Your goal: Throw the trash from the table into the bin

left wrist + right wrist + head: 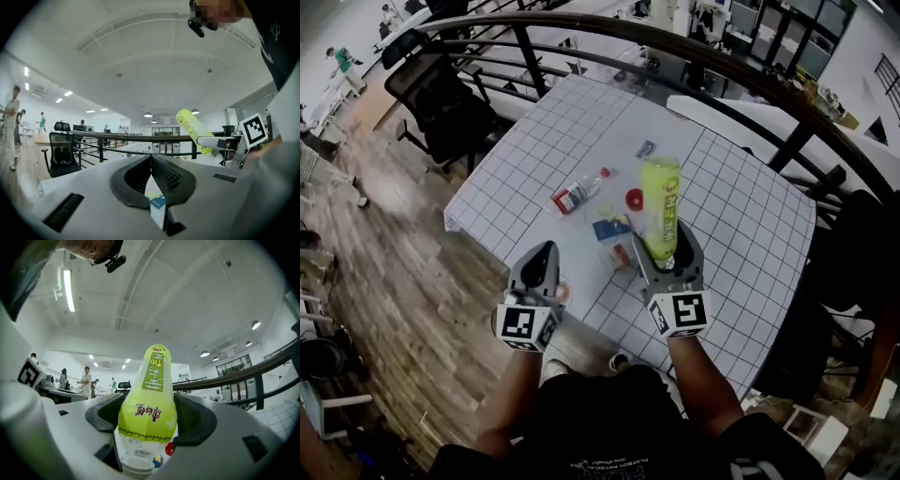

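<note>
L gripper [547, 249] sits just off the worktop's near-left edge, over the wood floor [403, 272]. Jaws pressed together, pinching a thin white wrapper [157, 206] w/ a blue patch; it hangs back out of the closed tips toward the camera in the L gripper view. R gripper [667, 251] is beside it to the right, over the near part of the worktop [741, 216], which has a white grid-pattern cover. Its jaws are spread wide but clamped on a plastic bottle [661, 208] w/ a lime-green sleeve, one pad on each side. The clear end sits back btwn the jaws and the green end sticks out fwd past the tips, clear of the surface. In the L gripper view the same bottle [194, 129] shows tilted up in the air. So of the task's trash, one wrapper & the bottle are off the worktop, each in a gripper. Lying on the worktop, mid-area: a red-and-white packet [572, 197]; a red cap [635, 198] just left of the bottle; a blue/yellow packet [610, 228] near the R jaws; a small grey scrap [645, 148] further back. Black office chair [441, 103] stands at the far-left corner, a dark curved railing [694, 56] runs behind. People stand well off in the background.
</note>
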`<state>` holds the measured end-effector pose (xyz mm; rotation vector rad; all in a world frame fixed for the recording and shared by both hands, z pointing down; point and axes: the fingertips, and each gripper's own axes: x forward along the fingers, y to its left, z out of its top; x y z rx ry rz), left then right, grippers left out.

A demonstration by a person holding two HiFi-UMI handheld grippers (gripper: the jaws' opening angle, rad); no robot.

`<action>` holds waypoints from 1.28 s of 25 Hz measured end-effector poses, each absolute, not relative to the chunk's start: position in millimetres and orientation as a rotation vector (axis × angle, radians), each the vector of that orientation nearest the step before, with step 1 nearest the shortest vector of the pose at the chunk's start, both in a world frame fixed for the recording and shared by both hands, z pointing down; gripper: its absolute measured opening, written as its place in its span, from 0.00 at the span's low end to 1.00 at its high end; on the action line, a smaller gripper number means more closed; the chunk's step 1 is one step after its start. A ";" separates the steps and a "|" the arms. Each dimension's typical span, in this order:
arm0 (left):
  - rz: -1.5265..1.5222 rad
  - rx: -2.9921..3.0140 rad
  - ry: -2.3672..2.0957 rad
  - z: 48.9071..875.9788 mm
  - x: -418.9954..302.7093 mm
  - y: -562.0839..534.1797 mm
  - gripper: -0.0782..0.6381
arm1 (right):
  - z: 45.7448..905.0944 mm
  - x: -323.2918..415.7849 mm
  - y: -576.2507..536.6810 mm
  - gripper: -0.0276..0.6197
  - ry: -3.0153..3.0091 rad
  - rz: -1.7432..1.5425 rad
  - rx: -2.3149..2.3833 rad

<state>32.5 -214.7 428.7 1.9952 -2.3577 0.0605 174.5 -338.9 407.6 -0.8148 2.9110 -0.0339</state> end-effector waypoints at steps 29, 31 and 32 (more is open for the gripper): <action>0.001 1.478 -2.693 437.8 -155.9 108.9 0.14 | 407.8 -110.4 -35.7 0.56 3.026 -0.103 -0.120; 0.004 1.445 -2.710 440.8 -164.6 130.3 0.14 | 415.8 -123.3 -14.0 0.56 3.041 -0.108 -0.078; 0.003 1.428 -2.715 443.8 -168.5 140.3 0.14 | 420.4 -129.1 -4.0 0.56 3.051 -0.112 -0.060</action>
